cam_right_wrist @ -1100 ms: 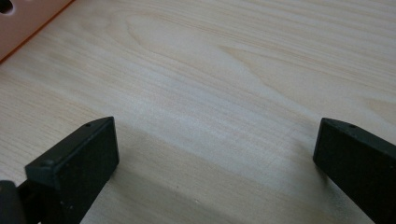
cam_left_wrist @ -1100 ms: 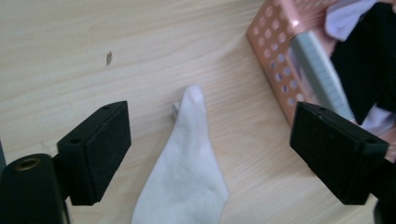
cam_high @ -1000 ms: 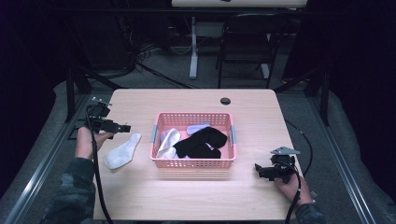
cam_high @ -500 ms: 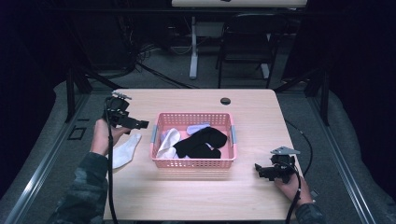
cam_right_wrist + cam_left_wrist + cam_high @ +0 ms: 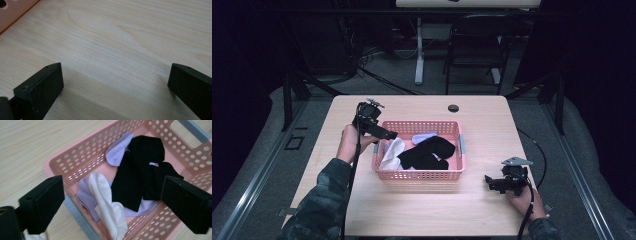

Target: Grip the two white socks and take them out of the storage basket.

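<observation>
- Your left gripper hangs over the left end of the pink basket, jaws spread wide with nothing between them. They've just been closing a touch, probably getting lined up for a grab.
- Right below those jaws you've got the white sock lying along the basket's left side, partly over a lavender one. That looks like the easiest pick since it's on top.
- The black socks sit in the middle, overlapping the lavender stuff, so they'd drag things along.
- Your right gripper is parked low on the table right of the basket, jaws spread and empty, out of the way.
</observation>
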`<action>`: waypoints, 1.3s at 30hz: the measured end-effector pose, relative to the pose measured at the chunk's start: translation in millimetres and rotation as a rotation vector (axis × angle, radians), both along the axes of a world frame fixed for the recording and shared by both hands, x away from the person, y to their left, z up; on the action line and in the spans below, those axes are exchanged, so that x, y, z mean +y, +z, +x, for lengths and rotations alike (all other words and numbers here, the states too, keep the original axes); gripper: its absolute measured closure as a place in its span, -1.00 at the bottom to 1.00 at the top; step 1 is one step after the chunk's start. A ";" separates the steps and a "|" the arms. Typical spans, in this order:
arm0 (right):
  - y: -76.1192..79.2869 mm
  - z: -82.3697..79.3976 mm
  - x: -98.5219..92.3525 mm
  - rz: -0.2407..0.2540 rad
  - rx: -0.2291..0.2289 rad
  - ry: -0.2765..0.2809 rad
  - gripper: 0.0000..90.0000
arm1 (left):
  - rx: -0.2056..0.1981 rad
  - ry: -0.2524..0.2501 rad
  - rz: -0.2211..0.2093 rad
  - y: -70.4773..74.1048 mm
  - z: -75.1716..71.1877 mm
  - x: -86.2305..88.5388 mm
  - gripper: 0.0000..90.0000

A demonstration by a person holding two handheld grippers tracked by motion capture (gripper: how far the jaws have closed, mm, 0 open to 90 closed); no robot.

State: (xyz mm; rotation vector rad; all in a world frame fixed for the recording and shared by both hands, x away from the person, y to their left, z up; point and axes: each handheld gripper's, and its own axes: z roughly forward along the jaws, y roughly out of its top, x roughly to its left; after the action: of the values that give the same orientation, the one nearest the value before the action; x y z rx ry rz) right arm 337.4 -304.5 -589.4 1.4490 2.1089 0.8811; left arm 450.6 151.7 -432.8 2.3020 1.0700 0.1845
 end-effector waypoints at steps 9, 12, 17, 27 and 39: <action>0.1 -0.3 0.0 0.000 0.002 0.001 -1.00 | 0.072 -0.003 0.030 -31.7 4.5 -6.6 -0.39; 0.1 -0.3 0.0 0.000 0.002 0.002 -1.00 | 0.091 0.002 0.058 -40.4 5.9 -7.7 -0.25; 0.1 -0.3 0.0 0.000 0.002 0.001 -1.00 | 0.122 0.018 0.088 -53.3 8.5 -10.3 -0.09; 0.1 -0.3 -0.1 0.000 0.002 0.001 -1.00 | 0.151 0.016 0.154 -72.2 10.5 -18.6 0.23; 0.1 -0.3 -0.1 0.000 0.002 0.002 -1.00 | 0.165 -0.039 0.222 -80.6 12.8 -28.9 0.76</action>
State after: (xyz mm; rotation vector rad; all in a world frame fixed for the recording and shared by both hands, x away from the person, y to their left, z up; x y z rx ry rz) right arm 337.2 -304.6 -589.2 1.4489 2.1117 0.8811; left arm 463.5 122.8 -513.3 2.5719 1.1338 0.1033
